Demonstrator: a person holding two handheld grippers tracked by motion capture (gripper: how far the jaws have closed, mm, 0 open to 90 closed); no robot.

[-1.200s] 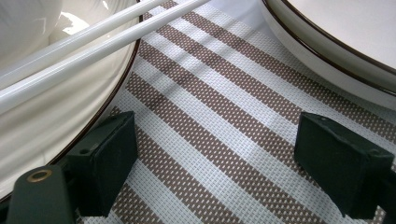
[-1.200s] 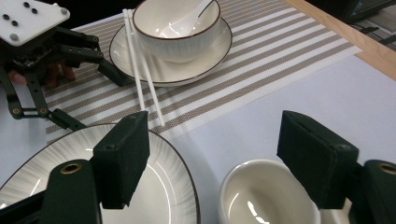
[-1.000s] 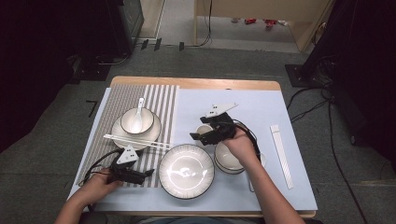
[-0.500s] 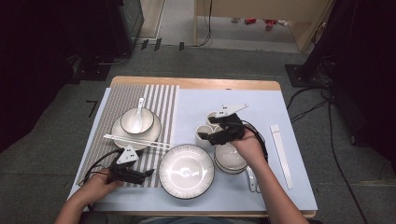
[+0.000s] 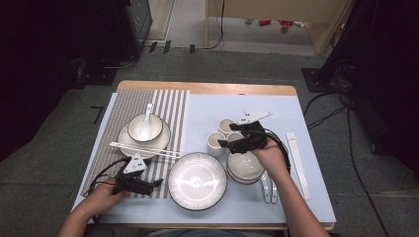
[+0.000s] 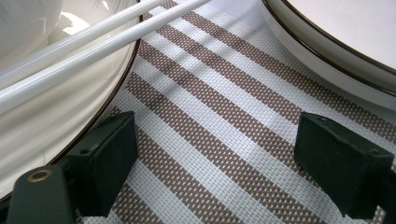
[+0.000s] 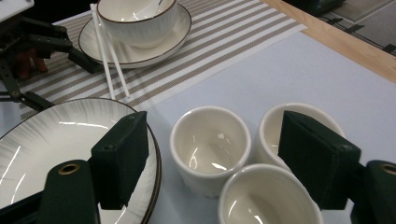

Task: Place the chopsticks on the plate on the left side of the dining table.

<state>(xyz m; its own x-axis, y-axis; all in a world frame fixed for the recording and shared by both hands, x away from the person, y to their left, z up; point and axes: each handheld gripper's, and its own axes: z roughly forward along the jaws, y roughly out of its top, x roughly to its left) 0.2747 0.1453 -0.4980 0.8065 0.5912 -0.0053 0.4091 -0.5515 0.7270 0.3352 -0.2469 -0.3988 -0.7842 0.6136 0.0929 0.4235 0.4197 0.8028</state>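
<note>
My right gripper [image 5: 227,136] hangs open over a cluster of three small white cups [image 5: 216,142], just left of a stack of bowls [image 5: 244,167]. In the right gripper view its jaws [image 7: 219,158] straddle the cups [image 7: 210,144] without touching any of them. My left gripper [image 5: 153,186] rests open on the striped placemat [image 5: 123,106], between a saucer and the large plate [image 5: 196,180]. In the left gripper view only mat [image 6: 219,140] lies between the wide jaws, with white chopsticks [image 6: 93,42] across the saucer rim [image 6: 51,135].
A bowl with a spoon [image 5: 145,127] sits on its saucer at the left. White chopsticks [image 5: 143,147] lean on it. Another chopstick pair [image 5: 298,164] lies along the right edge, and spoons [image 5: 267,188] lie by the bowl stack.
My right gripper has shifted a little to the right, so more of the cups shows. The left gripper has stayed put.
</note>
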